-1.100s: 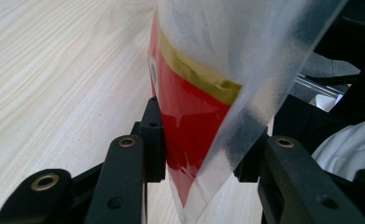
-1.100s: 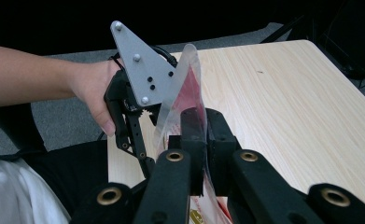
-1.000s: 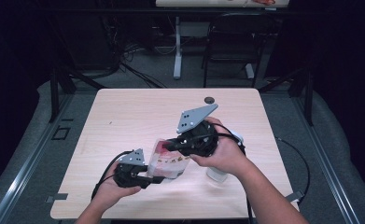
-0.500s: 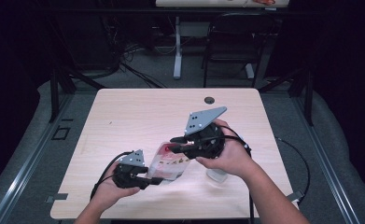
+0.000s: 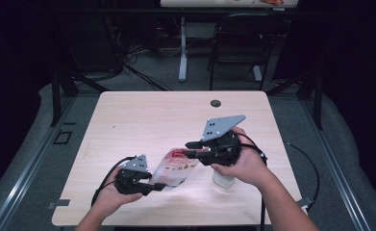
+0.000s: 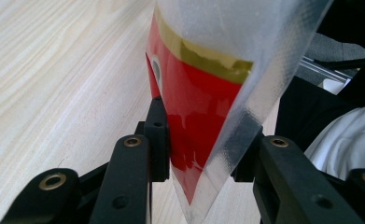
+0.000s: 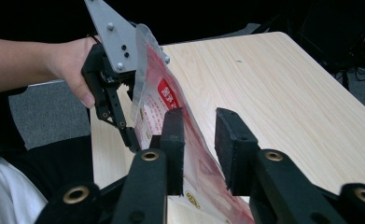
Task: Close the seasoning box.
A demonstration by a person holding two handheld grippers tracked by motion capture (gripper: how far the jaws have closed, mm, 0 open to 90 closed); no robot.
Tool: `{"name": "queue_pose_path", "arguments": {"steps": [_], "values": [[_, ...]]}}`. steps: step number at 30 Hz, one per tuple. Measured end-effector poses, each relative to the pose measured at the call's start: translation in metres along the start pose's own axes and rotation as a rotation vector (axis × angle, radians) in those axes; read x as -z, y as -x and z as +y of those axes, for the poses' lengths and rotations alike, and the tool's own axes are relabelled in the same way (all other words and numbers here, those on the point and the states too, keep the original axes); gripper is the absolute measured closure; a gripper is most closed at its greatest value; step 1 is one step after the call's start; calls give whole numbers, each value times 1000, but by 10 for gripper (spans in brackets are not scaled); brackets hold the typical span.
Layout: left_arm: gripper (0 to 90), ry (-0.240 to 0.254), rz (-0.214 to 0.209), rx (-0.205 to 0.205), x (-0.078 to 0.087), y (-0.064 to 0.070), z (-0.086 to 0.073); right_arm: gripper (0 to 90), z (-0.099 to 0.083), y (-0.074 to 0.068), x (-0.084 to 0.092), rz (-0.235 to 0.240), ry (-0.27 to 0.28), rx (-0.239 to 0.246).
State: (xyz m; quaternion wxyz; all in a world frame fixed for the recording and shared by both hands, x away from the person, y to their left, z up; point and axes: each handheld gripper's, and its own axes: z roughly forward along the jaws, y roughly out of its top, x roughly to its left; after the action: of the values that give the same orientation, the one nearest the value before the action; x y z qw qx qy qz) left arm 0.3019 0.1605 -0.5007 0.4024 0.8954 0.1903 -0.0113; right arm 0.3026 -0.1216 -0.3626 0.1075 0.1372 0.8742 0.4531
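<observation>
The clear plastic pouch with a red-and-gold printed panel is held up off the pale wooden counter, slanting between the two hands near the counter's front edge; in the left gripper view its lower corner sits pinched between the two black jaws, so the left gripper is clamped on the pouch (the film visibly bends where the pads meet it).

The right gripper is at the pouch's upper end; its jaws have just been opening, and in the right gripper view they stand apart with the film lying against the left-hand pad and a clear gap before the other pad, so I judge it has let go or is re-seating its hold rather than gripping.

As for progress: picking the pouch up looks done, with one end secured by the left gripper; what seems left is for the right gripper to close on the upper edge again, and then whatever the two do with the pouch together (opening it or emptying it, perhaps; I cannot tell).

A small pale container stands on the counter just under the right hand, partly hidden; a dark round grommet hole lies well apart near the far edge.
</observation>
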Motion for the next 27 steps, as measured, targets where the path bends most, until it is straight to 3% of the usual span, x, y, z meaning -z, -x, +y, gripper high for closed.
{"name": "queue_pose_path", "arguments": {"steps": [7,27], "values": [[675,-31,19,6,-1,-1,-2,865,-11,1,-3,-3,-15,7],[680,-77,42,33,-5,0,-5,884,-47,12,-10,-1,61,-74]]}}
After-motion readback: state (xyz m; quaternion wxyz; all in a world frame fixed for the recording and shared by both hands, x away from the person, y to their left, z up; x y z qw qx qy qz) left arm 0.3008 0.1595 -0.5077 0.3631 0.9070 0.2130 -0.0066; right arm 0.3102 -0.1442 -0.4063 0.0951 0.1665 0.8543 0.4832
